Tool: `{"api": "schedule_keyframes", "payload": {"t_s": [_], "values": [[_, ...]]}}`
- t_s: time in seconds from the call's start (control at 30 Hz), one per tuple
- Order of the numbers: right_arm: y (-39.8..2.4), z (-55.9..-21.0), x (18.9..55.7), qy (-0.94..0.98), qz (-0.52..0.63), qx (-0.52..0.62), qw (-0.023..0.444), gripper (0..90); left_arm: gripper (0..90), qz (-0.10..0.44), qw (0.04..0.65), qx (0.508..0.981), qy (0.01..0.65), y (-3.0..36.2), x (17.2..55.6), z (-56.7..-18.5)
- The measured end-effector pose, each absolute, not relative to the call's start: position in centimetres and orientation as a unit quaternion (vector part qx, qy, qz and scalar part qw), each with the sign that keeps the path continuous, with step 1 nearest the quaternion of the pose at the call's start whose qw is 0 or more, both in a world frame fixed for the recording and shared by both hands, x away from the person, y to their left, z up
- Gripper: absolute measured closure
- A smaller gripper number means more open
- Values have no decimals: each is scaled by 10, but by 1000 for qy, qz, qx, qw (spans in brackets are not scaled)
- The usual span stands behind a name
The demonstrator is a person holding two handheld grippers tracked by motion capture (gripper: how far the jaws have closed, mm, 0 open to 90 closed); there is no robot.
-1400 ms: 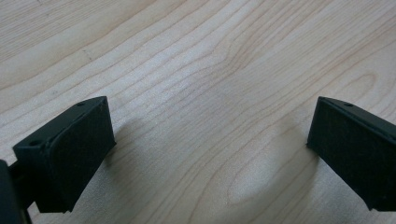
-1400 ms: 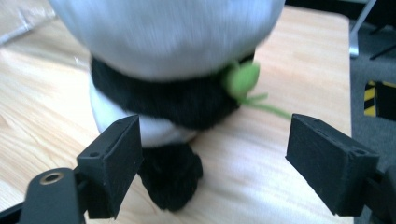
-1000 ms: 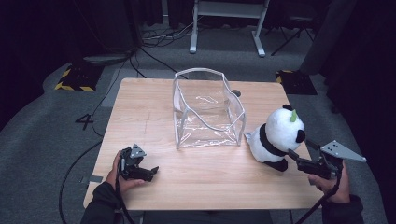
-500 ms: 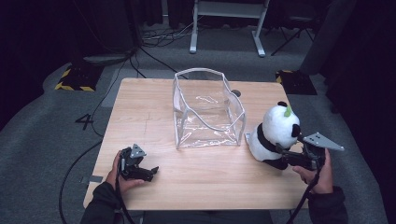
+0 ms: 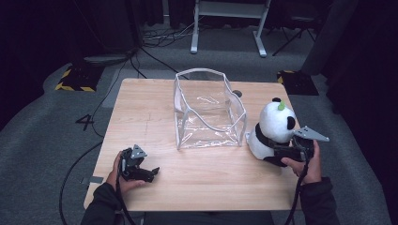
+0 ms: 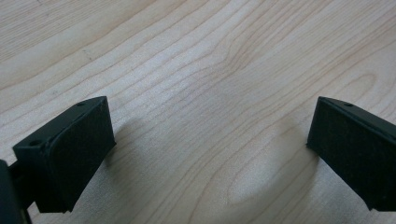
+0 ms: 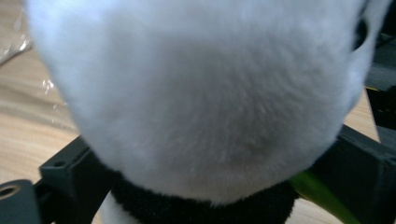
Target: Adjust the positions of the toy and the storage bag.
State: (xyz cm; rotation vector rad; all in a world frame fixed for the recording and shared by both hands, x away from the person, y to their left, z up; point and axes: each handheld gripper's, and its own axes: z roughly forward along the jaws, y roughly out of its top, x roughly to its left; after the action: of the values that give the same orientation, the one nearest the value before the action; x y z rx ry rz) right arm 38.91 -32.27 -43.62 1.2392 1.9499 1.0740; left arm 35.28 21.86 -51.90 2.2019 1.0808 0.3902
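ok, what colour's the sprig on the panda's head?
Green, on the black-and-white panda plush; sprig clearest in the high view.

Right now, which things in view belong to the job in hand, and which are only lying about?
Likely in the job:
- plush panda, between the right tool's jaws
- clear plastic bag, standing open beside it

Only lying about:
- left tool, open on the bare wooden table
- cables on the floor
- metal stand

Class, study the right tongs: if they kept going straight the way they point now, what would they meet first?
The panda. The right tongs point at it from close behind, jaws open on either side of its plush body, so it likely fills their path at once.
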Motion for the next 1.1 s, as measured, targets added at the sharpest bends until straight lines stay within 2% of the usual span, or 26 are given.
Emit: {"api": "schedule_keyframes", "payload": {"t_s": [0.07,0.13,0.2,0.27,0.47,0.6,0.8,1.1], "values": [[-324,-438,393,741,410,453,279,154,6,149,323,839,412,219,353,-519],[-324,-438,394,744,409,450,277,177,6,148,322,839,412,219,353,-519],[-324,-440,397,753,413,442,258,281,6,149,323,839,412,219,353,-519],[-324,-445,402,759,408,440,252,338,6,148,322,839,412,219,353,-519],[-331,-448,403,756,426,434,242,401,6,148,322,839,412,219,353,-519],[-338,-451,401,750,447,424,241,474,6,148,322,839,412,219,353,-519],[-342,-451,395,737,463,418,262,518,6,149,323,839,412,219,353,-519],[-352,-446,387,719,481,418,276,521,6,149,323,839,412,219,353,-519]]}}
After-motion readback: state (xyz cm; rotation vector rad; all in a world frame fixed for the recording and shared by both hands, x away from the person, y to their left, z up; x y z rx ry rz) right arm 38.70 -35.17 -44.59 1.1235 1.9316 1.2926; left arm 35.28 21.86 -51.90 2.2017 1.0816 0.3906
